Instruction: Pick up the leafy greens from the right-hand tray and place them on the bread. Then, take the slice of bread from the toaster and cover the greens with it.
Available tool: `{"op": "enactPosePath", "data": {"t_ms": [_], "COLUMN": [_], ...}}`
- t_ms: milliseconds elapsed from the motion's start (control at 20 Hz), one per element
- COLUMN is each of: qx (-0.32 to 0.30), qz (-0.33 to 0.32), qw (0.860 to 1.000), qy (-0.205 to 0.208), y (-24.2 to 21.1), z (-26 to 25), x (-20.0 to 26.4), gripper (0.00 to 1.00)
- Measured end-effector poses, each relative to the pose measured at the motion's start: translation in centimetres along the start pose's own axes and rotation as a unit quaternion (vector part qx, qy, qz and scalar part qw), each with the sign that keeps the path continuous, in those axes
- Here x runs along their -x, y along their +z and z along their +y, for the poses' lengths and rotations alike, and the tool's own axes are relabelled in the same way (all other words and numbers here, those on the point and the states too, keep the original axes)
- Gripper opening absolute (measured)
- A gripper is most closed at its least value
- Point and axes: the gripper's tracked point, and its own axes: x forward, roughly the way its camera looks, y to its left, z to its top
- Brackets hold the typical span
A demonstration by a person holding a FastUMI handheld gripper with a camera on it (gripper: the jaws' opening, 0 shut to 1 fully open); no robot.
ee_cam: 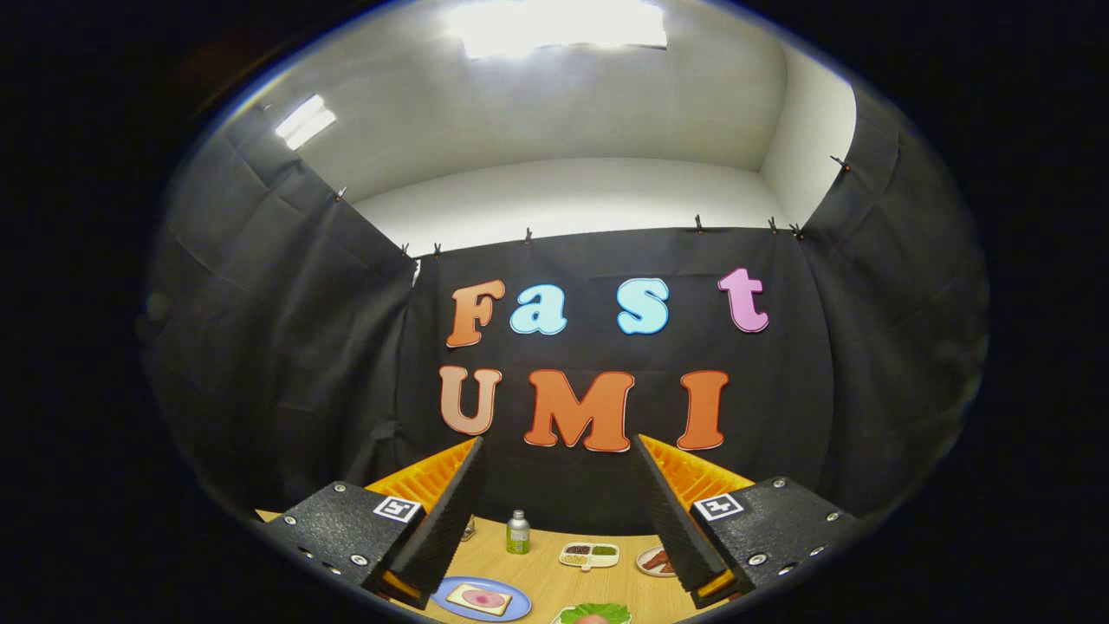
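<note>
The gripper [559,459] carries two fingers of matching build. Each finger [450,511] presents a black inner pad with a fine ribbed or grainy texture, wedge-shaped and narrowing toward the tip. Behind each pad sits an orange plastic backing with raised parallel ribs. At the base of each finger is a black block with a rough, speckled surface, fastened with several silver screws. Each block bears a small square white tag printed with a black pattern. An orange edge shows beneath the lower corner of each block.
</note>
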Motion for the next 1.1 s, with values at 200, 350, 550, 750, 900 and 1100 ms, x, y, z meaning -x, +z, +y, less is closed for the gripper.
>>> {"op": "enactPosePath", "data": {"t_ms": [200,350,550,750,900,1100], "qx": [-0.001,-0.004,-0.007,-0.011,-0.015,-0.022], "qz": [0.010,0.028,0.063,0.123,0.159,0.222], "qw": [1.000,1.000,0.998,0.992,0.987,0.975], "qy": [-0.004,-0.001,-0.014,-0.007,-0.014,-0.009], "y": [-1.1,-2.8,-5.7,-10.1,-13.3,-17.9], "z": [-1.2,-1.9,-3.1,-3.4,-4.0,-4.1], "x": [-0.3,-0.4,-0.9,-1.5,-2.3,-2.9], "gripper": [0.98,0.98,0.99,0.99,0.99,0.99]}}
